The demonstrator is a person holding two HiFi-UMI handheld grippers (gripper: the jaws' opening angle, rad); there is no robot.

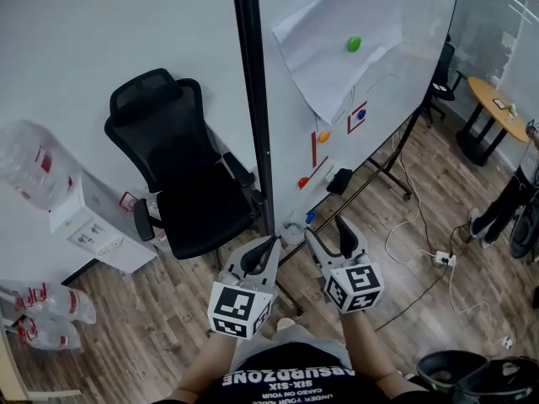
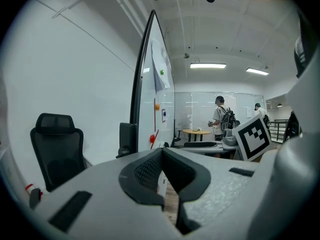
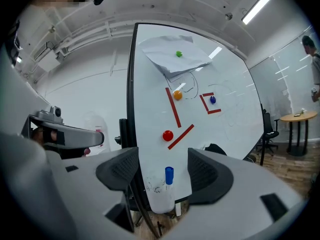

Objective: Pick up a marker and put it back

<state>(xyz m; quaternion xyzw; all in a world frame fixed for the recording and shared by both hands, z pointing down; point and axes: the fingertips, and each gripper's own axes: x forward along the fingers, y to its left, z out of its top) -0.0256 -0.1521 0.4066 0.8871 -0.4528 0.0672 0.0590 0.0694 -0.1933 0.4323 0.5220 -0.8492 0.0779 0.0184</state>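
Left gripper [image 1: 270, 241] ribbed jaws pressed together; right gripper [image 1: 326, 229] jaws spread w/ blue-capped cylindrical marker [image 3: 169, 176] beyond.

Your left tool [image 1: 268, 247] and right tool [image 1: 327, 230] were matt grey plastic with dark ribbed pads [image 3: 207, 171]. At twelve o'clock the whiteboard [image 1: 413, 49] was smooth and glossy, its paper sheet [image 1: 337, 15] creased and matt. At ten o'clock the chair [image 1: 189, 183] looked black cloth; the floor [image 1: 168, 310] was wood plank.
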